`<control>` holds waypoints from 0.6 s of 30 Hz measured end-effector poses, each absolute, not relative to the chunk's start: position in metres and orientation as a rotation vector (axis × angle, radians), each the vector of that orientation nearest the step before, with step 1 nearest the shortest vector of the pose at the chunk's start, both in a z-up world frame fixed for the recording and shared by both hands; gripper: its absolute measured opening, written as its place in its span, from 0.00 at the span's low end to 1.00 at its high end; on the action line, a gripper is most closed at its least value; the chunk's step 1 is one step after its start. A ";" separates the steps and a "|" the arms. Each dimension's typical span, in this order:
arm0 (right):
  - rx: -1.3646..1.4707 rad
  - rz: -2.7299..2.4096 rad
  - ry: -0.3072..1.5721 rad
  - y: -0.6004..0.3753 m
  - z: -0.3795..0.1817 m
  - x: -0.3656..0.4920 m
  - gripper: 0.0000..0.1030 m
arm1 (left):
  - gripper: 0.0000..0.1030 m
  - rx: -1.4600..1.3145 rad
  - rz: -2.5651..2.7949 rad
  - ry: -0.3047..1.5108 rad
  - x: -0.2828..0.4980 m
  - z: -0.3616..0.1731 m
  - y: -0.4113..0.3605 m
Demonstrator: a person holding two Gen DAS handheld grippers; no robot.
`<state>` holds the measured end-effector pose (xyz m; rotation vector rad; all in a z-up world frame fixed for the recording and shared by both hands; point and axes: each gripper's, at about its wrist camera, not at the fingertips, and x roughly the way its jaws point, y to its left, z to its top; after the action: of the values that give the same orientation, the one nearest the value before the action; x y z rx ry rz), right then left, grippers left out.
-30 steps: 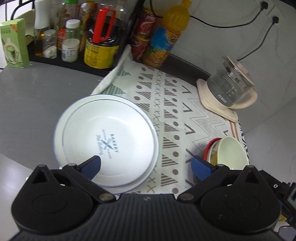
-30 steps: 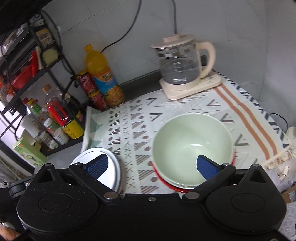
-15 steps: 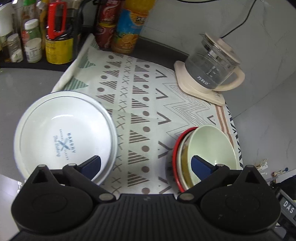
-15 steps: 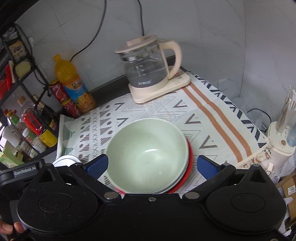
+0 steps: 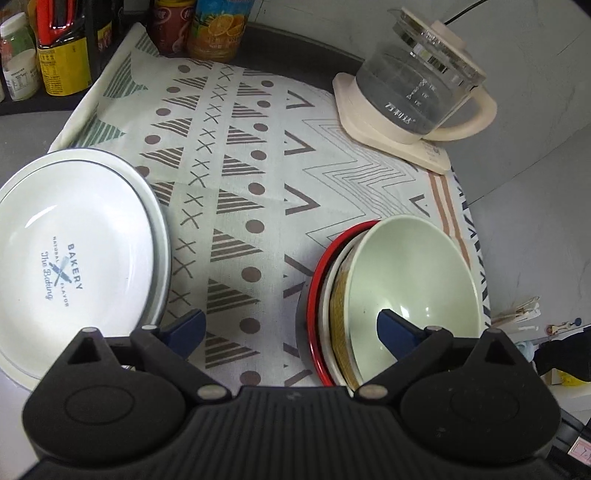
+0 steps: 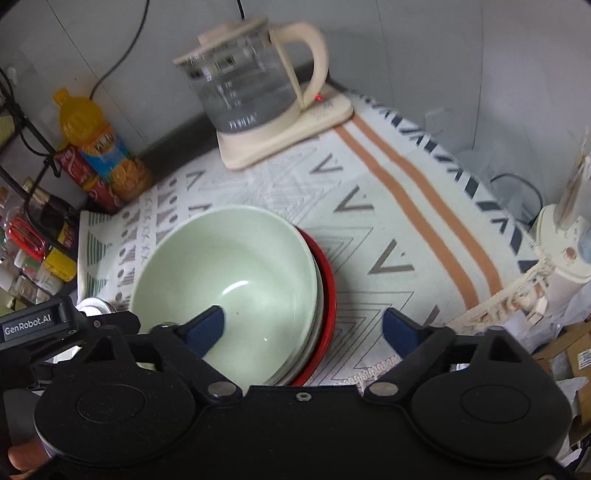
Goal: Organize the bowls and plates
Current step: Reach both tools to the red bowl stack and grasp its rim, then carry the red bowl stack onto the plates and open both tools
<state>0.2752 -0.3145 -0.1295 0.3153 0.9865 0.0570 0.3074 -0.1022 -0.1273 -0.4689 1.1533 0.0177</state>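
While its jaws narrow with nothing pinched between them, the left claw [image 5: 290,328] hangs spread and tilted down over the patterned cloth [image 5: 236,192] on the tabletop [image 5: 26,147]. Its left finger sits just beside the rim of the white plate [image 5: 70,254], which is printed with "BAKERY" and rests on another plate; its right finger hangs over the inside of the pale green bowl [image 5: 413,280]. That bowl is nested in a stack with a red-rimmed dish [image 5: 317,291] at the bottom. Farther ahead and to the right stands a glass kettle [image 5: 417,85] on its cream base; ahead to the left are an orange drink bottle [image 5: 218,29] and jars.

The right claw [image 6: 301,328] is likewise spread and closing, gripping nothing. Its left finger reaches over the green bowl's hollow, its right finger hangs over bare cloth, and the stack's right rim lies between them. Beyond stands the kettle, with the orange bottle off to the far left. A fingertip [image 6: 22,456] of the person shows at the lower left edge.
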 end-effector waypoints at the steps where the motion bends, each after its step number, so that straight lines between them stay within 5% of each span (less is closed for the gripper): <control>1: 0.311 0.064 0.998 -0.315 -0.133 0.278 0.82 | 0.90 -0.472 0.021 1.162 0.309 -0.130 -0.104; 7: 0.306 0.126 1.071 -0.318 -0.151 0.298 0.66 | 0.72 -0.497 0.037 1.217 0.318 -0.146 -0.114; 12: 0.304 0.176 1.132 -0.324 -0.165 0.316 0.33 | 0.40 -0.546 0.047 1.227 0.315 -0.156 -0.117; 15: 0.303 0.201 1.168 -0.326 -0.175 0.321 0.28 | 0.27 -0.585 0.040 1.232 0.316 -0.158 -0.121; 18: 0.279 0.241 1.169 -0.326 -0.175 0.324 0.28 | 0.27 -0.562 0.063 1.226 0.316 -0.154 -0.126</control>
<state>0.3235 -0.3264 -0.1746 0.2789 1.1687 0.2414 0.3158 -0.1255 -0.1544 -0.5619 1.2263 0.0634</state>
